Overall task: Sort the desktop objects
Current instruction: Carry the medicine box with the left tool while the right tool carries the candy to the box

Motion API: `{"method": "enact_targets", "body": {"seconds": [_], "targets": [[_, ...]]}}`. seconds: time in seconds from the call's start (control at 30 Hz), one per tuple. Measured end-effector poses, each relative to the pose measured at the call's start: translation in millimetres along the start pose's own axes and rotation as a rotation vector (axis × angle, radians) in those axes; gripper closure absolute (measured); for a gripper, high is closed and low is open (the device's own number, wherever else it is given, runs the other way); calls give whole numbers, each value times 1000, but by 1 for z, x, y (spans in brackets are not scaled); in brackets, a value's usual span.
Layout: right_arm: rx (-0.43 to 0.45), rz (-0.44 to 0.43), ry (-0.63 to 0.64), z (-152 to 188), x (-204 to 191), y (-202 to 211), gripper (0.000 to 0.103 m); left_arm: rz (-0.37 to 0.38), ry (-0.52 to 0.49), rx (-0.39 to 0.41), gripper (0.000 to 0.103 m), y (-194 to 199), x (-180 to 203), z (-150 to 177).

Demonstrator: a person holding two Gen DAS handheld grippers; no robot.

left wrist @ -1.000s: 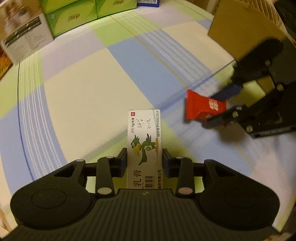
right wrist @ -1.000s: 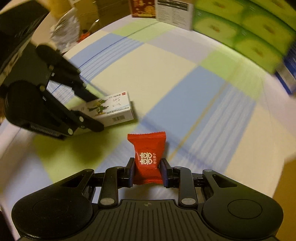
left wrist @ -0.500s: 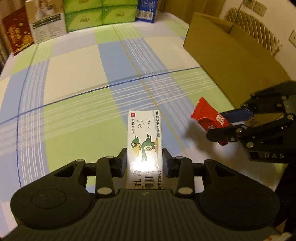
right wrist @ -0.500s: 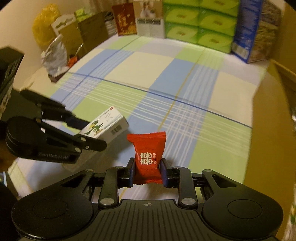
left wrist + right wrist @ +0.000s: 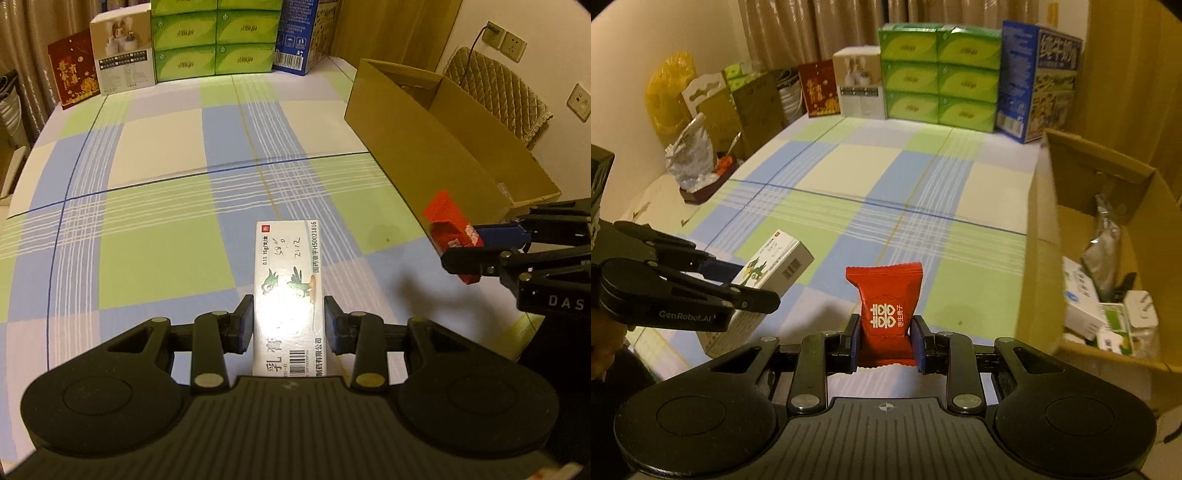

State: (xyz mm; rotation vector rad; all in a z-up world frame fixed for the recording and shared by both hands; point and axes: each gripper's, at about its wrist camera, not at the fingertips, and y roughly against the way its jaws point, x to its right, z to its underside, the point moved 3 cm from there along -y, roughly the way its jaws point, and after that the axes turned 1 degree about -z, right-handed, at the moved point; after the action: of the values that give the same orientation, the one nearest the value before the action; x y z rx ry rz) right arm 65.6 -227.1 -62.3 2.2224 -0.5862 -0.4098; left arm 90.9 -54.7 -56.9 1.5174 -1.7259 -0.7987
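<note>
My left gripper is shut on a white medicine box with a green bird picture, held above the checked tablecloth. The same box shows at the left of the right wrist view, between the left gripper's fingers. My right gripper is shut on a red candy packet, lifted off the table. That packet also appears at the right of the left wrist view, close to the cardboard box.
The open cardboard box at the right holds several small packages. Green tissue packs, a blue carton, a white box and a red card line the far edge. Bags stand at the left.
Both grippers have risen and pulled back with their loads, so more of the table shows. The right gripper with the red packet has moved toward the cardboard box.
</note>
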Motion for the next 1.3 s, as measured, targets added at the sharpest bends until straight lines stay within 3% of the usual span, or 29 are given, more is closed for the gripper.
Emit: {"method": "enact_targets", "body": {"seconds": [0.53,1.3], "targets": [[86,37,-74,22,26,61,78,-12,-5,27,70,27,45,13],[148,108,-161,37,71,102,78,28,-78,61,70,38,97,-4]]}}
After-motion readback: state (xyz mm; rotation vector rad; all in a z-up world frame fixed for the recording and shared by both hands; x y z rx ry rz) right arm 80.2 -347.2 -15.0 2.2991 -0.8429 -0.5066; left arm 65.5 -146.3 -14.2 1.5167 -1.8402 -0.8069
